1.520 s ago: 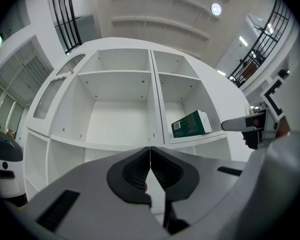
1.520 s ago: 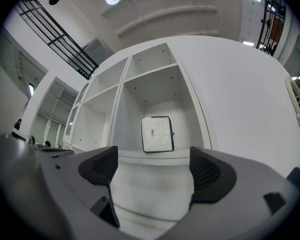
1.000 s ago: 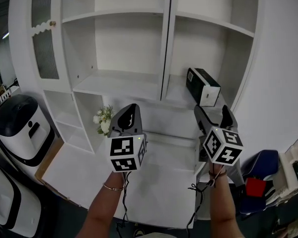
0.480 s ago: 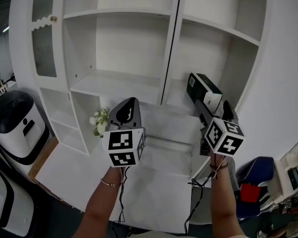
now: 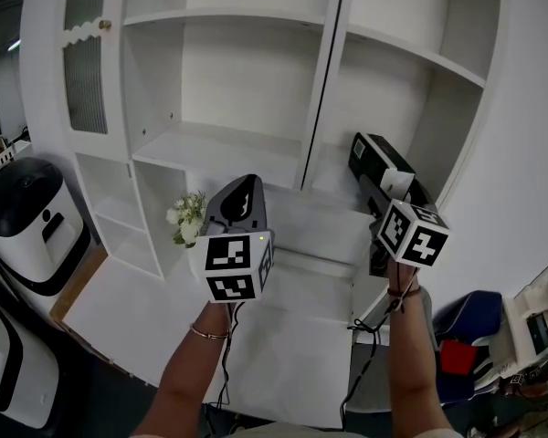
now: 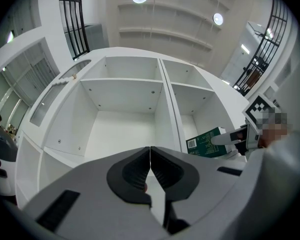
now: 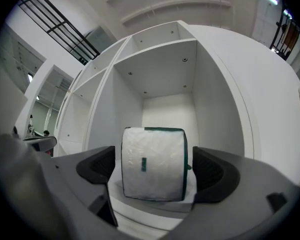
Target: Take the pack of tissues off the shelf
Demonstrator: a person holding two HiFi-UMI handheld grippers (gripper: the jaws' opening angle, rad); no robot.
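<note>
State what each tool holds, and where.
Nothing held. Left tool shut, empty; right tool open, jaws flanking the white, green-edged plastic tissue pack, ungripped.

Both forearms reach up and forward from the bottom edge of the head view, roughly parallel. The left forearm (image 5: 190, 377) wears a thin bracelet (image 5: 206, 333) at the wrist. It holds the left gripper (image 5: 247, 182) pointing up and away, its marker cube (image 5: 230, 265) facing the camera. In the left gripper view that gripper (image 6: 150, 150) has its jaws pressed together with nothing between them. The right forearm (image 5: 411, 372) has a dark cord (image 5: 395, 301) looped at the wrist. The right gripper (image 5: 393, 194) sits slightly higher and further forward, behind its own cube (image 5: 411, 234). Its jaws (image 7: 152, 165) are spread wide, and the pack of tissues (image 7: 154, 163) stands in the gap, clear of both pads.
</note>
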